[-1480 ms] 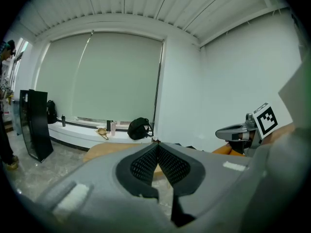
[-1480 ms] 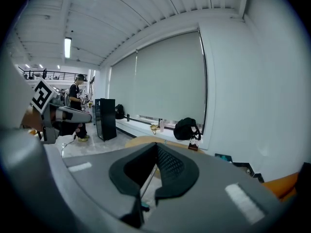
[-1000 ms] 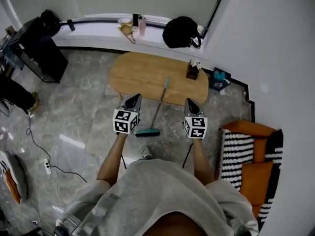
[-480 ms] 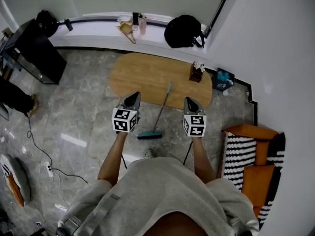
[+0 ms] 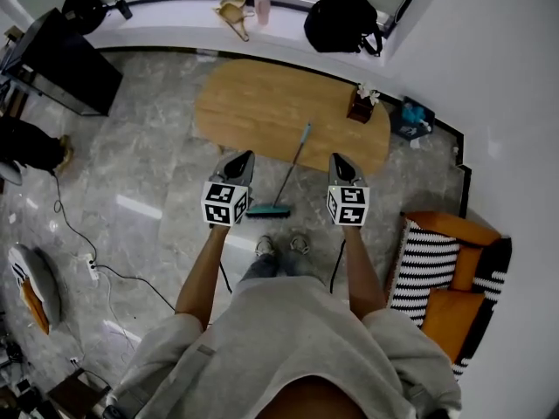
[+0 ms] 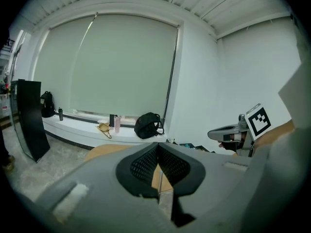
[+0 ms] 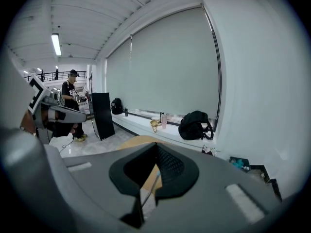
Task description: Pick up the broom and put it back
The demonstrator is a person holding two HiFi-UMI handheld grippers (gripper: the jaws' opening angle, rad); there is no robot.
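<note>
A broom with a teal head (image 5: pixel 265 209) stands on the grey floor. Its thin handle (image 5: pixel 295 160) leans up against the edge of the oval wooden table (image 5: pixel 253 107). My left gripper (image 5: pixel 239 159) is just left of the broom head, and my right gripper (image 5: pixel 340 161) hangs to the right of the handle. Neither one touches the broom. In the left gripper view the pads (image 6: pixel 146 164) meet at the tip, and the handle (image 6: pixel 160 182) shows behind them. The right gripper (image 7: pixel 156 147) is shut too, with the handle (image 7: pixel 151 186) visible beyond it.
A small brown box (image 5: pixel 360 105) sits on the table's right end. A black backpack (image 5: pixel 342 20) and bottles rest on the white ledge. An orange striped chair (image 5: pixel 437 269) stands to the right and a black cabinet (image 5: pixel 61 59) to the left. Cables (image 5: pixel 92 269) cross the floor.
The person has stepped towards the table. Both grippers have moved forward and lower, so the broom head now lies level with them. Both sets of jaws stay shut.
</note>
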